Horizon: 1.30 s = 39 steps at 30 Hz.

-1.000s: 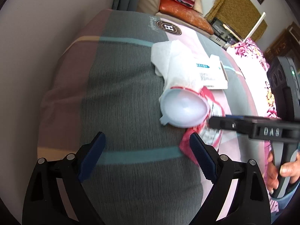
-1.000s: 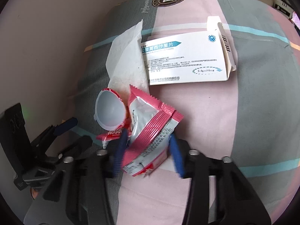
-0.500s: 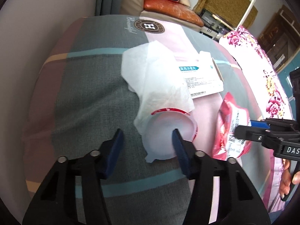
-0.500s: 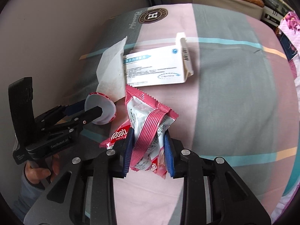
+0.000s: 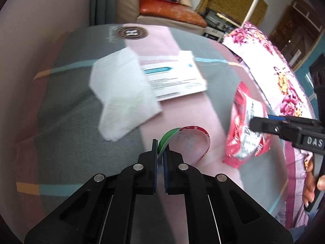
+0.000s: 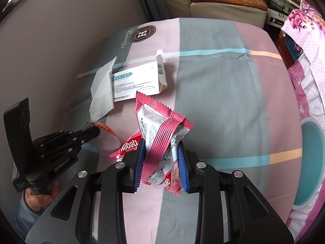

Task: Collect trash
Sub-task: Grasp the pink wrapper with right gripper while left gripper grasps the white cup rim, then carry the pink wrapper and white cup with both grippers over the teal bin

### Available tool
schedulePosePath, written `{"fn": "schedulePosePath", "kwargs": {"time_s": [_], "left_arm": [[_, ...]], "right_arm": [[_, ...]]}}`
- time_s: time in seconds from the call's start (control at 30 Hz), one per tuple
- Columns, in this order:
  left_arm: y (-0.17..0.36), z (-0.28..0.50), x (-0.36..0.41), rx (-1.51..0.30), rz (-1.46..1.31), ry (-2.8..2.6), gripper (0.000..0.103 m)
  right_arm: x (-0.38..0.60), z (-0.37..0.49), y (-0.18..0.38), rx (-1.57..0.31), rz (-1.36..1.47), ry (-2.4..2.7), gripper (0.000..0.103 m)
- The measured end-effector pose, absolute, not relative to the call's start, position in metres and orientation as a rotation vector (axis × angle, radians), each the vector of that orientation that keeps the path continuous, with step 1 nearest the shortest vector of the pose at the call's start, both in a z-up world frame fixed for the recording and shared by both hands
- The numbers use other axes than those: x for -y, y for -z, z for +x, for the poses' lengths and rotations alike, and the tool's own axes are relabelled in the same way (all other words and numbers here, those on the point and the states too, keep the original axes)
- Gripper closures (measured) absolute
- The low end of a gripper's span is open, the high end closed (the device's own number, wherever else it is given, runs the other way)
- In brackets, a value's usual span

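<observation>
Two grippers, four pieces of trash. The left gripper (image 5: 160, 158) pinches the rim of one clear lid (image 5: 191, 142), red-and-green edged, low centre. The right gripper (image 6: 160, 162) clamps one crumpled pink wrapper (image 6: 160, 134), striped, white inside. One tissue (image 5: 121, 93) and one white box (image 5: 174, 77) lie overlapping, upper middle. The striped cloth (image 6: 223, 93) lies bare to the right.

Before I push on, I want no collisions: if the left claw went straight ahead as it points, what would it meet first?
Probably the bed cover, since the left claw, shut on the plastic lid, points down at it; depth is unclear.
</observation>
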<state>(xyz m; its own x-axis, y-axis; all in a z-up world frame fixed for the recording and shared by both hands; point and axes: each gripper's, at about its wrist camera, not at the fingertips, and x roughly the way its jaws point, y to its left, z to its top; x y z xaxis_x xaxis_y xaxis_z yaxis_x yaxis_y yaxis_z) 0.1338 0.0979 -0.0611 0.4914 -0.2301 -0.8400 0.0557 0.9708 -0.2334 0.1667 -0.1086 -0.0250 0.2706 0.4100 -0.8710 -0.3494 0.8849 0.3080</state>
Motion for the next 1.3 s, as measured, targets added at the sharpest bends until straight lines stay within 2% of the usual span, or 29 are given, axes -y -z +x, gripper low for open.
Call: {"fn": "schedulePosePath", "kwargs": {"time_s": [0.47, 0.83, 1.3], "left_arm": [[0.040, 0.126, -0.019, -1.053, -0.101, 0.256, 0.098], [0.022, 0.127, 0.079, -1.040, 0.014, 0.356, 0.098], [0.028, 0.141, 0.198, -1.078, 0.116, 0.483, 0.098]], "right_arm": [[0.212, 0.154, 0.004, -1.096, 0.206, -0.354, 0.074], [0.297, 0.139, -0.009, -0.998, 0.352, -0.305, 0.074], [0.420, 0.119, -0.011, -0.898, 0.493, -0.147, 0.074]]}}
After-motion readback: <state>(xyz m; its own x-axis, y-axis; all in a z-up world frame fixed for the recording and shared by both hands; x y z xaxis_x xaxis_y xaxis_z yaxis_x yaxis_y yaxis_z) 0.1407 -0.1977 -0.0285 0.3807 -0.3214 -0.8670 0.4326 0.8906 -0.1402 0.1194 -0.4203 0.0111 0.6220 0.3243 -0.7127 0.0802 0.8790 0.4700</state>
